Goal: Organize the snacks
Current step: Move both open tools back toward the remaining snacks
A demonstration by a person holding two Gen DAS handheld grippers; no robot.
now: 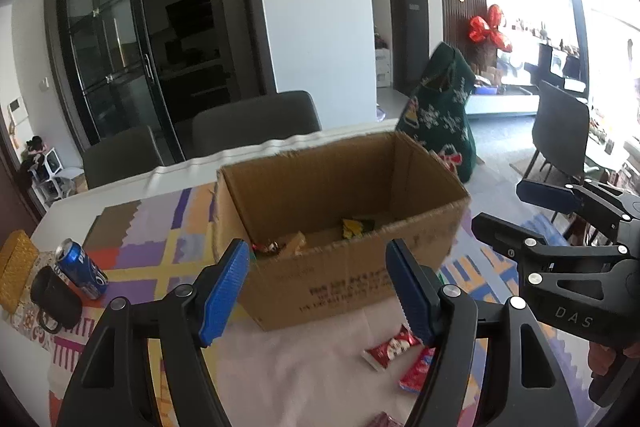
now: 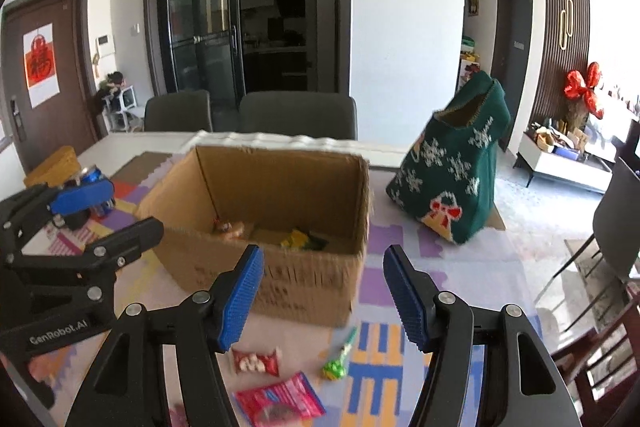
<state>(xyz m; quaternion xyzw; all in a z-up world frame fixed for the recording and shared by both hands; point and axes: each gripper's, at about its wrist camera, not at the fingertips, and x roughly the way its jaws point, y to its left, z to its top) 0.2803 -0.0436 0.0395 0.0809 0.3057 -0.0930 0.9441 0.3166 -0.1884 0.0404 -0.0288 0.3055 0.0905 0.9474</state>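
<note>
- Left wrist view: left gripper (image 1: 318, 287) nearest, jaws wide apart, nothing between them. Red snack packet (image 1: 387, 346) lies on the table (image 1: 120, 183) beneath. Cardboard box (image 1: 340, 227) behind holds wrappers; blue can (image 1: 82, 267) near the left edge.
- Right wrist view: right gripper (image 2: 323, 293) jaws wide, empty. Pink packet (image 2: 280, 397) and green candy (image 2: 334, 369) lie before the box; green knitted bag (image 2: 456, 171) towards the far right edge.

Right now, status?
Left tool and right tool open, empty. Some snacks in the box; red packets loose in front. Nothing blocking.
</note>
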